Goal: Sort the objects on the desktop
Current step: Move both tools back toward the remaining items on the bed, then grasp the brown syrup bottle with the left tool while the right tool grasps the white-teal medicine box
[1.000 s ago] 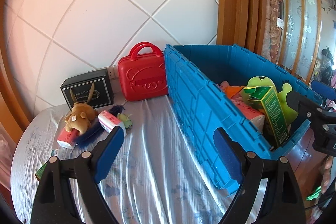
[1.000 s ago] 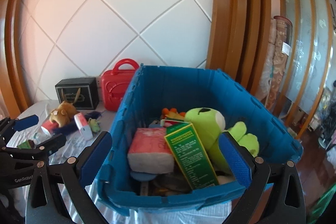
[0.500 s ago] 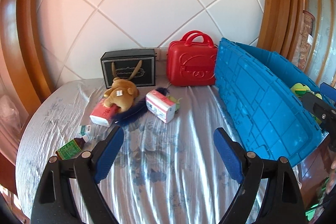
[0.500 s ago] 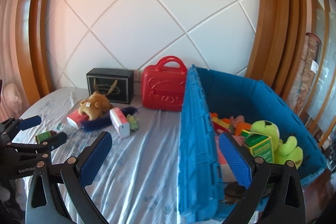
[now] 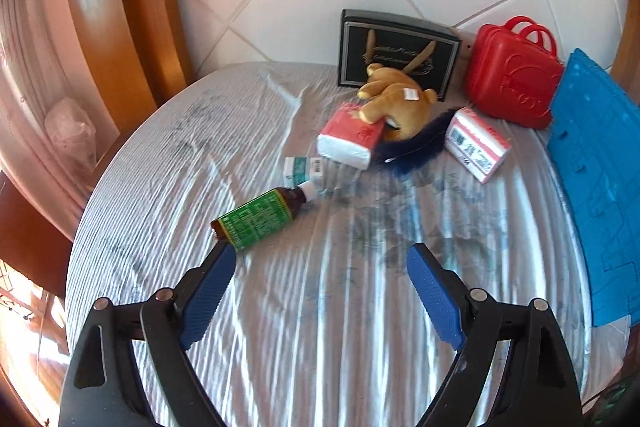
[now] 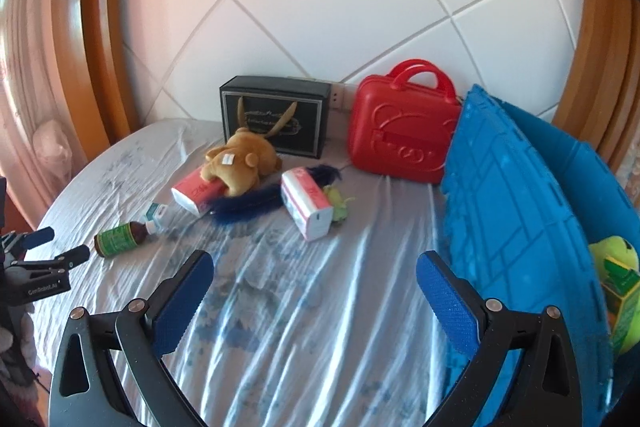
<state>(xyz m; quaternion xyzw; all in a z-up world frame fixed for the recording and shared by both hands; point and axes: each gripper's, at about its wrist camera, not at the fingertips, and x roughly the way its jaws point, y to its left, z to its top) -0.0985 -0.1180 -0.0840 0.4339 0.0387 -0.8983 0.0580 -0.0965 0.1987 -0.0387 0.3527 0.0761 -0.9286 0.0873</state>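
Right wrist view catches the only clearly readable writing: "GenRobot.AI" on the body of the left claw (image 6: 56,247) at the frame's left edge. Labels on the brown medicine bottle (image 5: 260,213), green with fine print, and on the two tissue packs (image 5: 350,137) (image 5: 476,143), red and white with a barcode, are too small to read. A black gift box (image 5: 396,55) carries gold script, illegible.

Left claw (image 5: 320,271) hangs wide open over the cloth-covered bench (image 5: 320,327), holding nothing, its left pad (image 5: 208,299) just beside the bottle's base. Right claw (image 6: 316,287) is likewise spread and empty, next to the blue crate (image 6: 520,227). A brown plush toy (image 5: 400,101) lies on one tissue pack.
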